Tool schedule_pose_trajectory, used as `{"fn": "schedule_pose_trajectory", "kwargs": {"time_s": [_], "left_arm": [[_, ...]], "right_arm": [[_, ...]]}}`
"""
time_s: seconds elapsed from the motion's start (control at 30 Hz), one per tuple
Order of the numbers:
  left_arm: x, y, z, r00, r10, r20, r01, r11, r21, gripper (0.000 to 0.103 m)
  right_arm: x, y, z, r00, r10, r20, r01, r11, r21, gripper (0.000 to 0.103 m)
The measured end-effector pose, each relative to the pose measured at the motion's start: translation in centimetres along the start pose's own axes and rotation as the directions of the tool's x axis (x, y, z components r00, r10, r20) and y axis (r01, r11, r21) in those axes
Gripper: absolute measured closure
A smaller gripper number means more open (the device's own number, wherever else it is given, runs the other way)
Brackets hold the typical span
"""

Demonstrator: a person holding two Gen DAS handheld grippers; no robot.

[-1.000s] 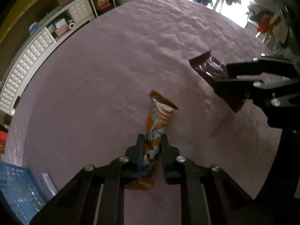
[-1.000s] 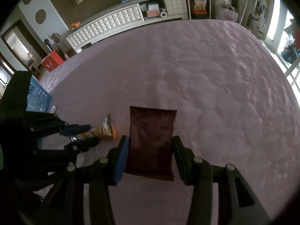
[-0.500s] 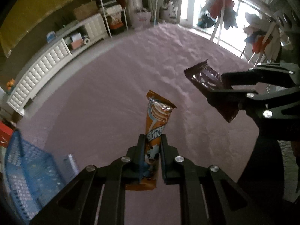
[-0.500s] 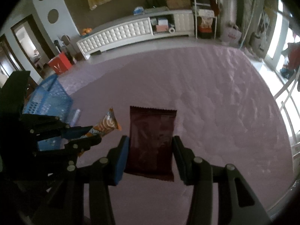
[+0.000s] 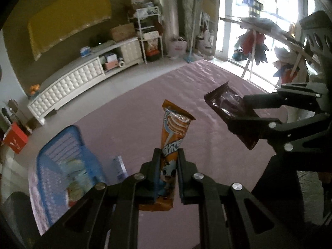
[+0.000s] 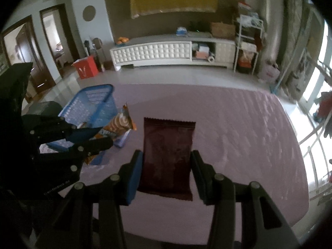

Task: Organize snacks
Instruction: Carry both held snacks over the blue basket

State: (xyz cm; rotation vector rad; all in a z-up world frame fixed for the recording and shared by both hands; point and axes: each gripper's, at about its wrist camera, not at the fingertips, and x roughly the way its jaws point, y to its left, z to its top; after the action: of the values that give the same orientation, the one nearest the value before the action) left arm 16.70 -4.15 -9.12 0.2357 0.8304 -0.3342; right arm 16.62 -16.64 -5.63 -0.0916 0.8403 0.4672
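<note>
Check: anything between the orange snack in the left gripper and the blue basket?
Nothing visible. The orange snack is held up in the left gripper; the blue basket is open-topped, to its left. A small pale packet lies beside the basket, below that path.

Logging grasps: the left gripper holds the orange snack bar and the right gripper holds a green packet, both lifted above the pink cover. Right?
Not quite: the right wrist view shows the right gripper holding a dark brown packet, not green. The rest stands.
</note>
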Motion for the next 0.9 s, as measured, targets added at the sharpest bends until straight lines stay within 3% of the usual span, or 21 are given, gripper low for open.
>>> {"fn": "schedule_pose_trajectory", "kwargs": {"time_s": [0.43,0.63,0.9], "left_arm": [[-6.7,8.4,-4.4,0.993,0.110,0.037,-0.104,0.986,-0.130,0.090],[-7.5,11.7,-6.2,0.989,0.149,0.021,-0.142,0.970,-0.197,0.090],[-5.9,15.3,-8.7,0.988,0.150,-0.041,-0.155,0.952,-0.264,0.090]], "right_arm": [[0.5,9.0,2.4,0.995,0.098,0.023,-0.094,0.987,-0.133,0.051],[2.4,12.6,3.0,0.990,0.140,-0.002,-0.138,0.971,-0.193,0.051],[5.7,15.1,3.4,0.983,0.175,-0.063,-0.185,0.954,-0.237,0.051]]}}
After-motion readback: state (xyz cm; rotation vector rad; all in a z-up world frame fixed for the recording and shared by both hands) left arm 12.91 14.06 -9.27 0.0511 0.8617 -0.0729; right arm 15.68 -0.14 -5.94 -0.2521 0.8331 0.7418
